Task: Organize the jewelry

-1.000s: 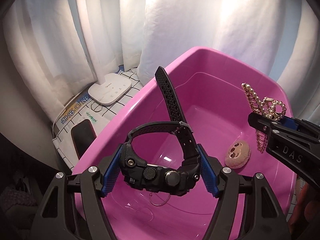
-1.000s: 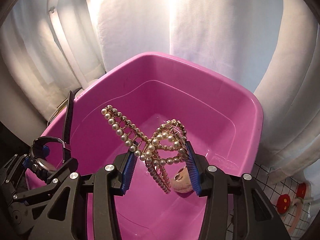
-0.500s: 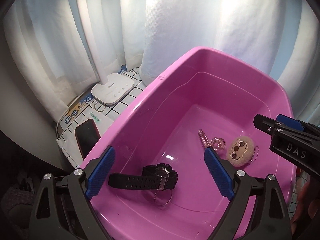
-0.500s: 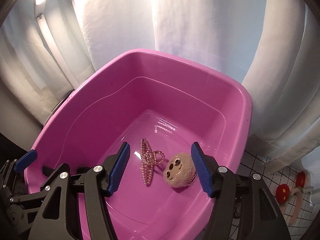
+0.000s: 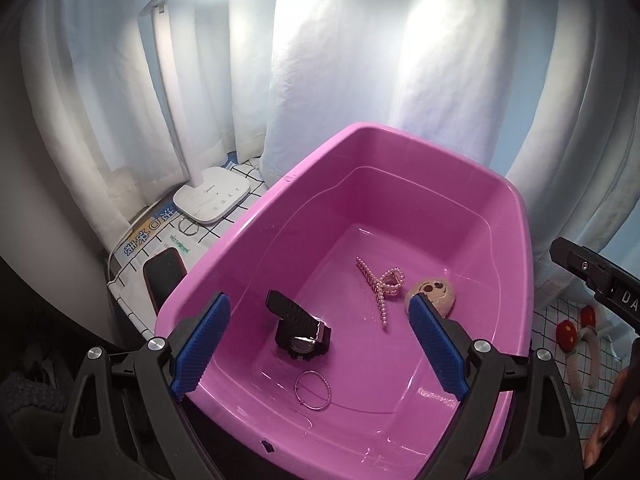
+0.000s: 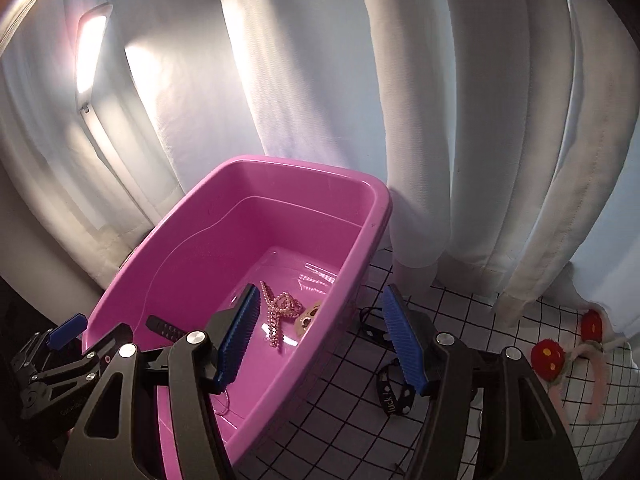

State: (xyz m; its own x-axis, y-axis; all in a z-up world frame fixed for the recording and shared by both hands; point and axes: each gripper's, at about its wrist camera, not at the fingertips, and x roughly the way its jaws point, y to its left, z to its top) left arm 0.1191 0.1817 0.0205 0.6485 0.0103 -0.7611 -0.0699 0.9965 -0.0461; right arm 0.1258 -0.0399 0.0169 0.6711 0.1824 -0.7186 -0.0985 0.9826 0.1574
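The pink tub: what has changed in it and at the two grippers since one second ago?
The left gripper let go of the black watch, and the right gripper let go of the pearl hair claw. Both now lie in the pink tub. Both grippers are open and empty, and the right one has swung toward the checked cloth. The plush charm and thin ring stayed put.

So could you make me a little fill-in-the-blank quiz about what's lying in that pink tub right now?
1. The black watch lies inside the ____ tub.
2. The pearl hair clip lies between the watch and the round ____-coloured plush face.
3. Nearest the camera in the tub lies a thin metal ____.
4. The left tongs hold ____.

Missing words: pink; beige; ring; nothing
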